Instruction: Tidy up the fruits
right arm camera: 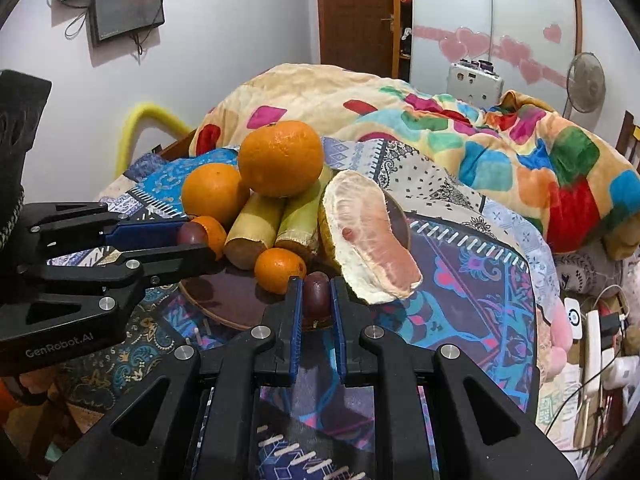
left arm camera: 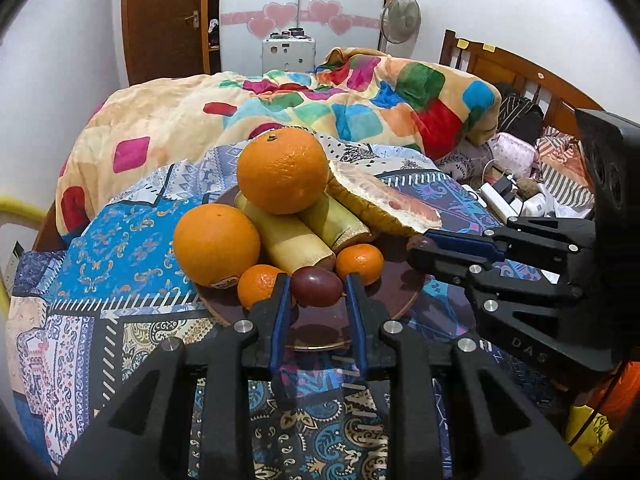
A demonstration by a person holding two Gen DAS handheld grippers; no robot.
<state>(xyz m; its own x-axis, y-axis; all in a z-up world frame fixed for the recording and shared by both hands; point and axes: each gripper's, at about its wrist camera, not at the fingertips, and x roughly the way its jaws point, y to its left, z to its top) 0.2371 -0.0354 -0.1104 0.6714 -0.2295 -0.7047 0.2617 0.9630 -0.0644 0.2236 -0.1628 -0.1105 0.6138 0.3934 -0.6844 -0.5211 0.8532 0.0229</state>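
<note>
A dark round plate (left arm camera: 404,300) on the patterned bedspread holds two big oranges (left arm camera: 282,170), two sugarcane pieces (left arm camera: 288,240), two small mandarins (left arm camera: 360,262) and a pomelo wedge (left arm camera: 384,200). My left gripper (left arm camera: 316,286) is shut on a dark purple passion fruit (left arm camera: 316,286) at the plate's near edge. My right gripper (right arm camera: 316,294) is shut on a second passion fruit (right arm camera: 317,294) at the plate's edge beside the pomelo wedge (right arm camera: 368,236). The right gripper also shows in the left wrist view (left arm camera: 420,246), and the left one in the right wrist view (right arm camera: 192,240).
A colourful blanket (left arm camera: 320,104) is heaped behind the plate. A wooden headboard (left arm camera: 520,68), a power strip and cables (right arm camera: 592,340) lie to the right. A fan (left arm camera: 400,16), wardrobe and door stand behind the bed.
</note>
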